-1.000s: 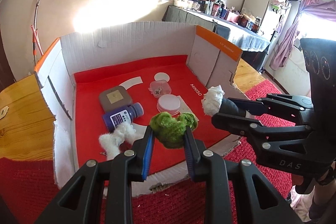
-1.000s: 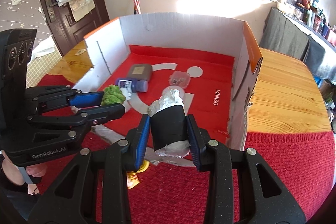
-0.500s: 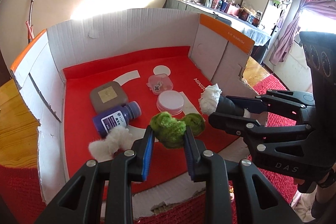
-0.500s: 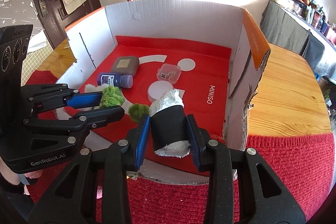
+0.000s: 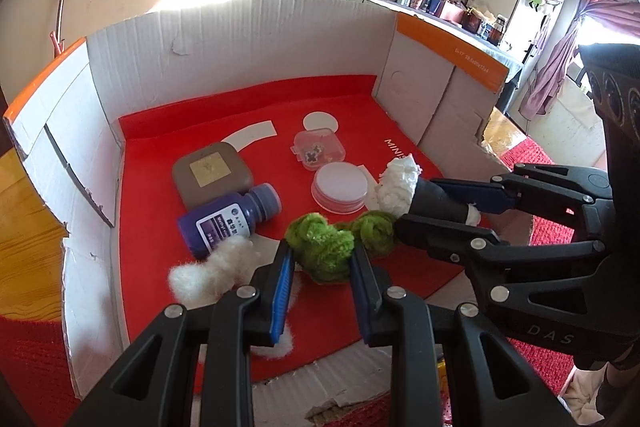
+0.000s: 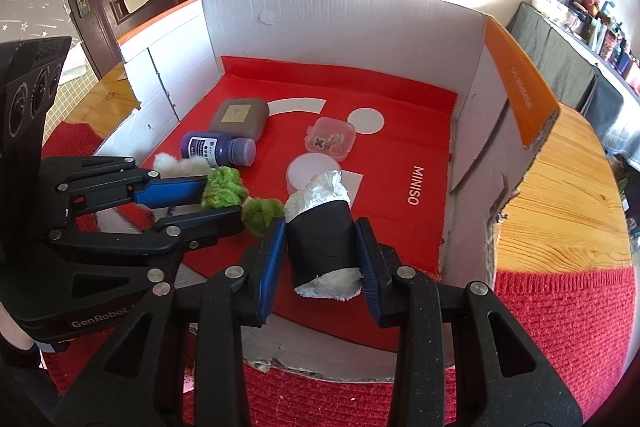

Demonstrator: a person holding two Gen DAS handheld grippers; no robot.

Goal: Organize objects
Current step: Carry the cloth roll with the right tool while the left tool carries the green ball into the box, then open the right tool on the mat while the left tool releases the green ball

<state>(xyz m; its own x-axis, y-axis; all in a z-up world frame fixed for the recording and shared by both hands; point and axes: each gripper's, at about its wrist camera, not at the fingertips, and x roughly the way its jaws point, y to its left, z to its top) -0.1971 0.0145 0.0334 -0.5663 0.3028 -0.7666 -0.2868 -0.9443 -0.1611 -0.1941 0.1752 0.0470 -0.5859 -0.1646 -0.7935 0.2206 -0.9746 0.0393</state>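
Both grippers have sunk nearer the cardboard box point(image 5: 240, 27). Left gripper point(image 5: 320, 259) clamps green fluff point(image 5: 320, 247); right gripper point(image 6: 320, 247) clamps black roll point(image 6: 320, 235). Ahead inside: purple bottle point(image 5: 228, 219), grey case point(image 5: 212, 175).

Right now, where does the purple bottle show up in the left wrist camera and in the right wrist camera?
Left wrist view: the purple bottle lies on its side left of centre, in front of the grey case.
Right wrist view: the bottle lies upper left of centre, its cap pointing right.
Shared landmark: the clear plastic box sits to its right in both.

Left claw point(image 5: 320, 261) and right claw point(image 6: 320, 249) (both clamped) side by side
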